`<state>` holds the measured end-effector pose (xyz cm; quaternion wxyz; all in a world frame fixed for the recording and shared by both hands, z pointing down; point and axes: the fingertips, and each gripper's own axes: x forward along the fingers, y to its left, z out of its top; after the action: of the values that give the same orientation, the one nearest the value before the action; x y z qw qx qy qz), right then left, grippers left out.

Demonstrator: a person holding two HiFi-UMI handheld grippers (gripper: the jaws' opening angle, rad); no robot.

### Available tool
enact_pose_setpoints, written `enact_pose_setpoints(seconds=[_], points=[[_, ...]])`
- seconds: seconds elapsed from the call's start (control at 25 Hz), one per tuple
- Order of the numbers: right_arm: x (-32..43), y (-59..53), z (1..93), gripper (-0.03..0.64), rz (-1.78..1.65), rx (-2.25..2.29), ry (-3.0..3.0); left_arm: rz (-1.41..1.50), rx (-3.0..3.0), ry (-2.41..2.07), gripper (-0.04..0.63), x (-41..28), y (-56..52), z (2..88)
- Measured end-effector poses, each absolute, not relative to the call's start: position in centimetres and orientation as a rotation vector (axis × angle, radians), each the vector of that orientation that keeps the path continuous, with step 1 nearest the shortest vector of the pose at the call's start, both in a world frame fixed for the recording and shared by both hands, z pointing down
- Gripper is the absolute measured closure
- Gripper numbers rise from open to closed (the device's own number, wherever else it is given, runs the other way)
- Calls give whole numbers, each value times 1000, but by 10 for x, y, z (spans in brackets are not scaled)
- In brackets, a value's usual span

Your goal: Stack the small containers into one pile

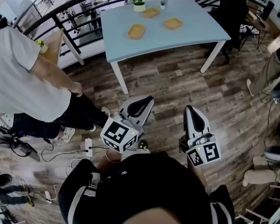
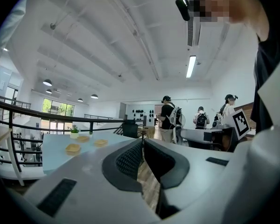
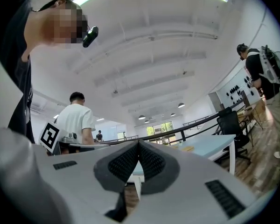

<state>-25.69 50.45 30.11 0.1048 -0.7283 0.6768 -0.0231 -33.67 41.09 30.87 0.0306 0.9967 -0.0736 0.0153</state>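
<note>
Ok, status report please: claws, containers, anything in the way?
Left claw, right claw shut, empty. Three containers apart on table, unstacked. Person stands left of path.

Light blue table (image 1: 196,29) with white legs, standing far across the wood-plank floor (image 1: 177,85). Three shallow yellow containers lie on its far-left part, each on its own and apart from the others. The left container (image 1: 136,31) is nearest, the right container (image 1: 172,23) is to its right, and the far container (image 1: 150,13) sits behind and between them. A white pot with a green plant (image 1: 139,3) is at the far edge, with a tiny second pot (image 1: 162,4) to its right. On the floor, near left, a white power strip (image 1: 88,146) with cables.
</note>
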Motion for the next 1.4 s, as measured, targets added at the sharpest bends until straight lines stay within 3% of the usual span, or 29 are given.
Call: enact_pose_setpoints(seconds=[1.4], points=[[-273,412,333,615,-140,-2166,2039,54,3040,-272,572,-362,321,343]])
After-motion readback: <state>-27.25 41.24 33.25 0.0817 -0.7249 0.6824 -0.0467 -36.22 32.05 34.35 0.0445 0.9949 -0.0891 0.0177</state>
